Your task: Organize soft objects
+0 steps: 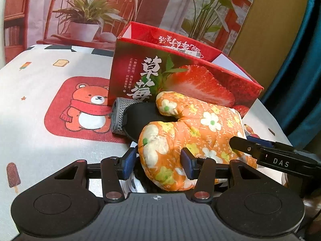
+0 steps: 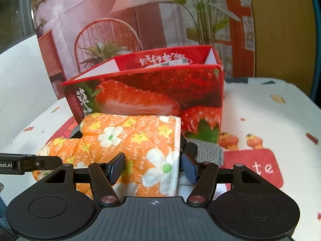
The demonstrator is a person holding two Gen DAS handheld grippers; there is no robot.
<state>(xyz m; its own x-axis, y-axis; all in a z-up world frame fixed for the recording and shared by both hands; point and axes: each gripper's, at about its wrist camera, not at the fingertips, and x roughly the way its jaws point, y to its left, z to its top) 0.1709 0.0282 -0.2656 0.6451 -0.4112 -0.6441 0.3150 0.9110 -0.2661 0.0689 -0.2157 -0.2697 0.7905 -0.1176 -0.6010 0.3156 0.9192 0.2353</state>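
Note:
An orange flowered oven mitt [image 1: 192, 124] lies on a pile of soft things in front of the red strawberry box [image 1: 200, 80]. My left gripper [image 1: 158, 163] is open, its blue pads on either side of the mitt's fingertip end. My right gripper [image 2: 152, 165] is open around the mitt's white-trimmed cuff end [image 2: 140, 140]. Under the mitt lie a black pad [image 1: 140, 118] and a grey mesh item [image 1: 118, 116]; the grey item also shows in the right wrist view [image 2: 208, 150]. The strawberry box [image 2: 160, 92] stands open at the top.
The table wears a white cloth [image 1: 40, 150] with a bear print [image 1: 90, 110] and ice-cream prints. A printed backdrop with chair and plants [image 1: 90, 16] hangs behind. A teal curtain [image 1: 301, 70] is at right. The right gripper's arm [image 1: 270, 156] reaches in from the right.

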